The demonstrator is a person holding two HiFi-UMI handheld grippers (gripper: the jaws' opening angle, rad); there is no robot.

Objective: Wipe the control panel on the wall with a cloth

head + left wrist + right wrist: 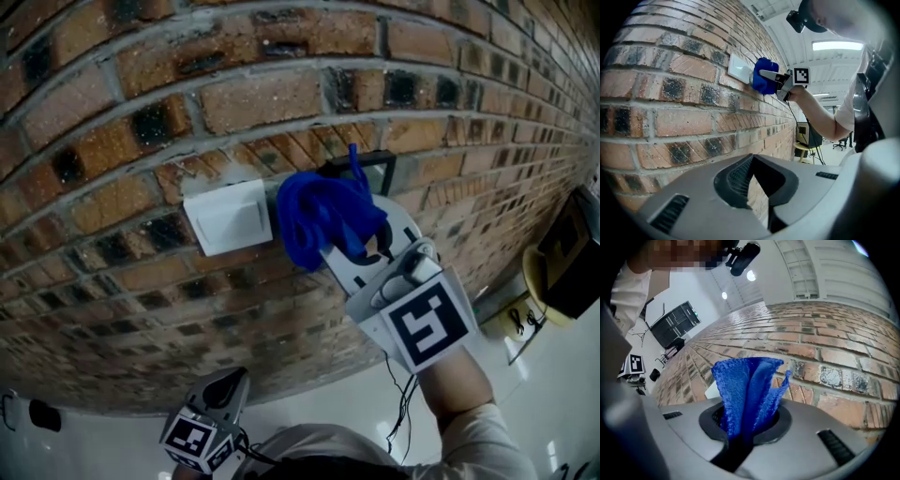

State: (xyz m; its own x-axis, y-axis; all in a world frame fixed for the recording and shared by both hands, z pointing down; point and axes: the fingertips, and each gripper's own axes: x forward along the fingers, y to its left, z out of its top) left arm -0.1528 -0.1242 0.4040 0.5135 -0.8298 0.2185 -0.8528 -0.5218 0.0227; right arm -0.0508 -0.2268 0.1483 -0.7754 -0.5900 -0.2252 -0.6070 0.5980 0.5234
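R tool (349, 246) clamps bunched blue microfibre cloth (319, 220) against red brick wall (141, 112), just beside white square control panel (230, 217), prob. ready to wipe across. L tool (759, 187) closed, empty, held low, out of the way.

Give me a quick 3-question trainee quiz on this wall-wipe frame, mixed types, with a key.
1. Multiple choice: what is the right gripper shut on?
A) a blue cloth
B) a sponge
C) nothing
2. Fill in: in the head view, the blue cloth lies to the ___ of the white panel.
3. True or false: the left gripper is pressing a second cloth onto the white panel.

Key:
1. A.
2. right.
3. False. The left gripper hangs low, below the white panel, with nothing between its jaws.
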